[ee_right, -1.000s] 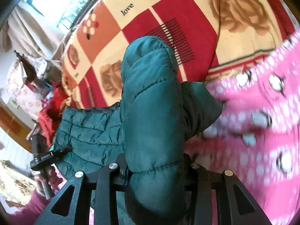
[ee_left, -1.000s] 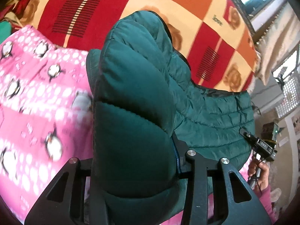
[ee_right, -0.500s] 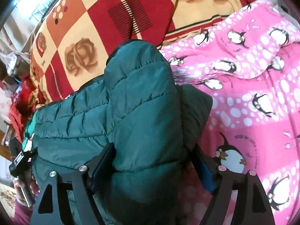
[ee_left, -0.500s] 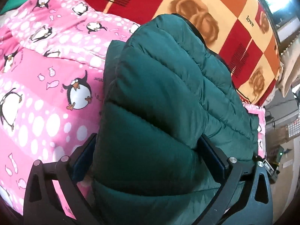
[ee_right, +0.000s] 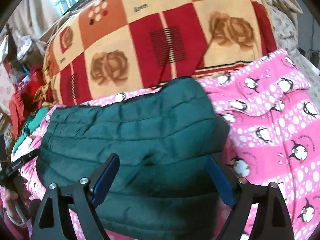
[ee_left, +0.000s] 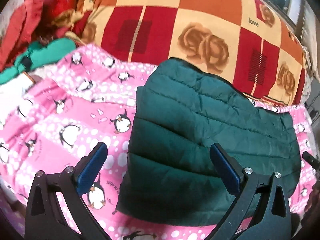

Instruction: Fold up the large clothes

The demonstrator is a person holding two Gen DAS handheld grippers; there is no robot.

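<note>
Release done on both sides. Left wrist view: my left gripper stands at full spread with nothing between its blue pads; a second ago it was pinched on a thick roll of the dark green quilted puffer jacket, half a second ago the jaws were already wide around it. Now the jacket lies flat, folded over on itself, on the pink penguin-print fleece blanket, its far edge next to the red, orange and cream rose-patterned blanket. One pad sits over pink fleece, the other over the jacket's near panel, apparently clear of the fabric. Pile of red and green clothes at far left, not involved. Right wrist view: my right gripper has let go too and its jaws are opening at this moment, wide but not quite at their limit; the jacket's near edge lies between and under them, pads not pressing on it as far as I can tell. Same change here: the bunched roll I held a second ago is now laid down as a flat, fairly rectangular bundle. The other handle with a hand on it shows at lower left. My read: this fold is placed and both grips released, so the next step is either another fold across the short side or a smooth-down. Puffer fill is springy; the top layer may creep back open.
</note>
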